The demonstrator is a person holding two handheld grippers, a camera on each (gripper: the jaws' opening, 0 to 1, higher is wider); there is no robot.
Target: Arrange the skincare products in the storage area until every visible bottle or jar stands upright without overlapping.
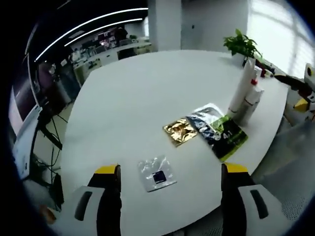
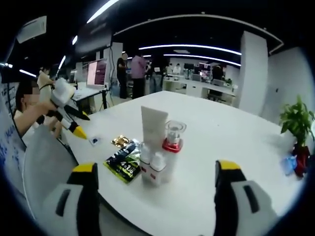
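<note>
I am holding both my left fingers [image 1: 170,184] and right fingers [image 2: 155,184] wide open and empty, bottles [image 2: 157,147] standing mid-frame on the table [image 2: 221,142].

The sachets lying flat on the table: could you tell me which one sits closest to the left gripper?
The small clear sachet with a dark square inside, lying apart from the gold sachet and the black-and-green packet farther off.

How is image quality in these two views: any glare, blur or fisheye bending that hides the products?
Left gripper view: bright window light washes out the upper right, and the tall white tube nearly blends into the round white table; the edges bend. Right gripper view: dim room with curved ceiling light strips; the clear-capped red-collared bottle is sharp enough, but the small white bottles are soft.
</note>
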